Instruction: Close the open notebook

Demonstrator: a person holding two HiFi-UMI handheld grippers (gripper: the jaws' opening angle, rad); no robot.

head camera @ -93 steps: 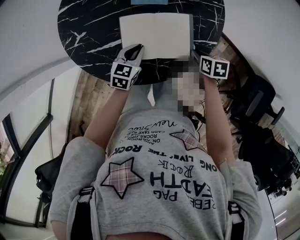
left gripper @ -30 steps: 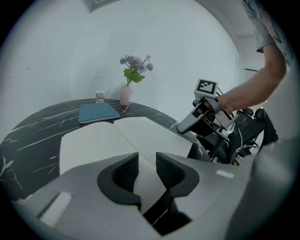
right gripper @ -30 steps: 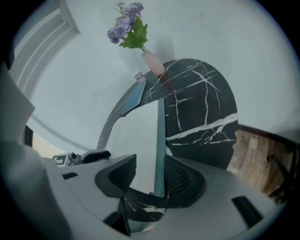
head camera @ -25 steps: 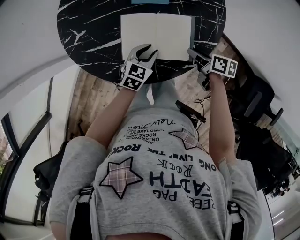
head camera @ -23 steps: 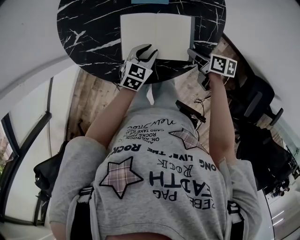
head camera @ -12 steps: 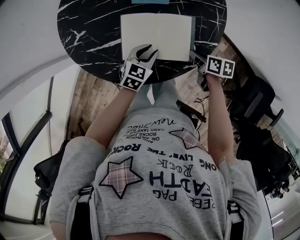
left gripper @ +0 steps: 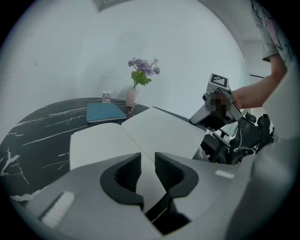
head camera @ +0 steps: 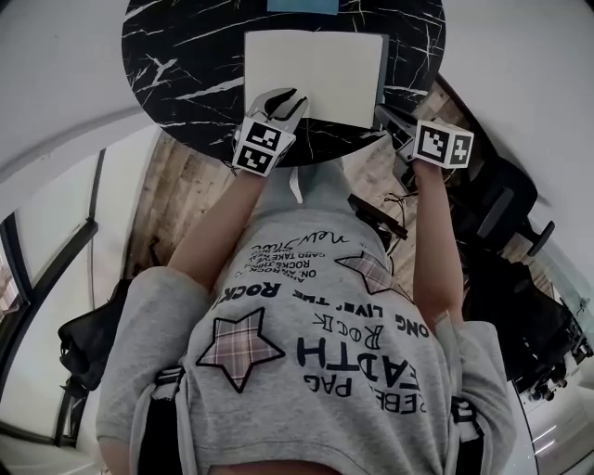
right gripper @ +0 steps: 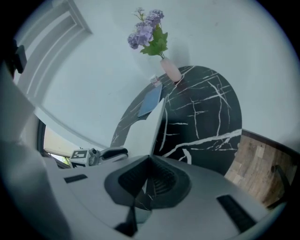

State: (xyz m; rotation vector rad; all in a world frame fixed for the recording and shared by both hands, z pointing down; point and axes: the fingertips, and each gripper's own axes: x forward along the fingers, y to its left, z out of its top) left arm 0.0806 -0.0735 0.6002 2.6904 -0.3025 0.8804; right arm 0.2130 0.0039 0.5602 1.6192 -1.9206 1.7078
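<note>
The open notebook (head camera: 314, 74) lies with blank pages on the round black marble table (head camera: 186, 74). My left gripper (head camera: 286, 99) rests at the near edge of the left page (left gripper: 101, 140). Its jaws are closing a little, with a gap still between them and the page showing in it, not pinched. My right gripper (head camera: 382, 111) is shut on the right edge of the notebook (right gripper: 143, 129), which tilts up off the table. In the left gripper view the raised right page (left gripper: 164, 131) slopes up toward the right gripper (left gripper: 196, 121).
A blue book (head camera: 302, 5) lies at the table's far edge. Beside it stands a small vase of purple flowers (left gripper: 131, 96). Dark office chairs and cables (head camera: 506, 204) crowd the floor to the right. The person's torso fills the lower head view.
The right gripper has closed on the notebook's right edge and risen a little, lifting that side. The left gripper has stayed at the near edge of the left page.
</note>
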